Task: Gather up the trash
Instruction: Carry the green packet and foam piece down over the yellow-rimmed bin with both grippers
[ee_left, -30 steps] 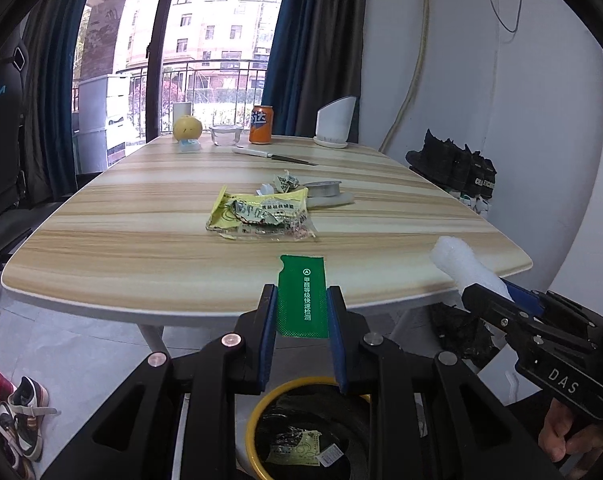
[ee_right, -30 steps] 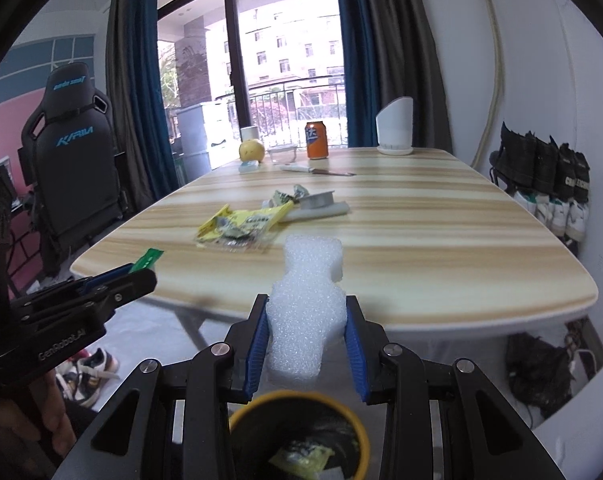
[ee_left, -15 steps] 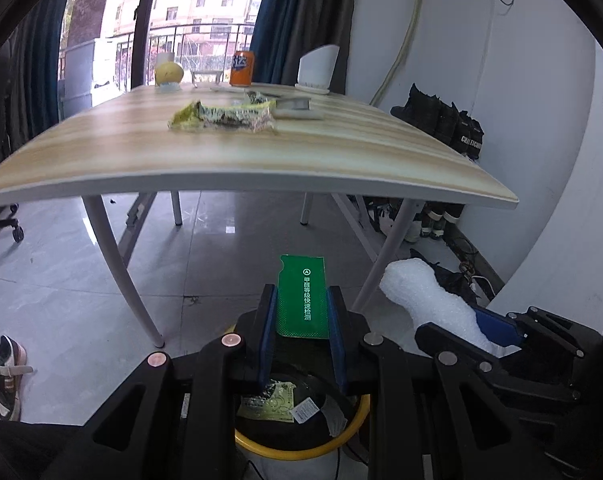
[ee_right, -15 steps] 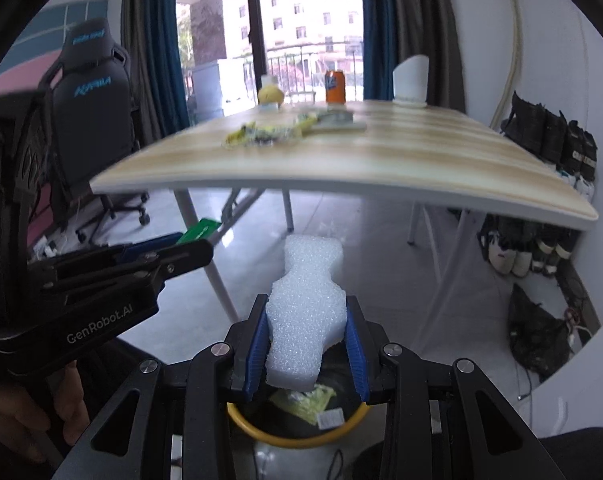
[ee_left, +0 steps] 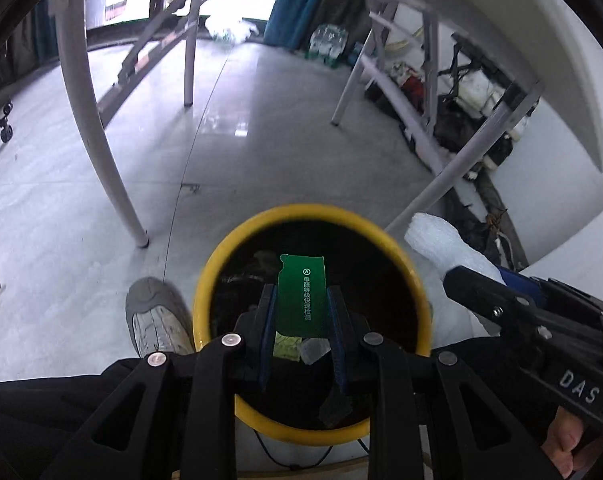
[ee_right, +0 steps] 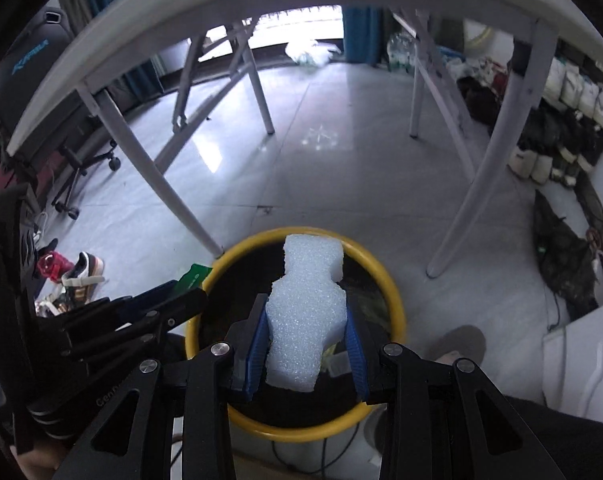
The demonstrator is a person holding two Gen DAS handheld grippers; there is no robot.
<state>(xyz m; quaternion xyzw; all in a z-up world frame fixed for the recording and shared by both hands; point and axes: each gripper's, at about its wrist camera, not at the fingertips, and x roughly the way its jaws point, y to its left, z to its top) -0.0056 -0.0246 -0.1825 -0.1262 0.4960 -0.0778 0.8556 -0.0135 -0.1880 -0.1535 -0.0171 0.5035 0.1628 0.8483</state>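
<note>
My left gripper (ee_left: 301, 300) is shut on a flat green packet (ee_left: 302, 295) with white print, held over the mouth of a black bin with a yellow rim (ee_left: 237, 240). Wrappers lie at the bin's bottom (ee_left: 287, 346). My right gripper (ee_right: 306, 308) is shut on a white foam block (ee_right: 307, 312), also above the same yellow-rimmed bin (ee_right: 385, 276). Each gripper shows in the other's view: the right one with the foam block (ee_left: 441, 244) at the right, the left one with the green packet (ee_right: 193, 276) at the left.
The bin stands on a grey tiled floor under the front edge of the white-edged table (ee_right: 181, 24). Table legs (ee_left: 97, 132) (ee_right: 481, 184) rise on both sides. The person's grey shoe (ee_left: 153, 316) is beside the bin. Shoes (ee_right: 77, 272) and bags (ee_right: 561, 264) lie further out.
Both grippers have sunk from table height to below the table edge and tipped downward. They now hang over the bin, still holding the packet and the foam.
</note>
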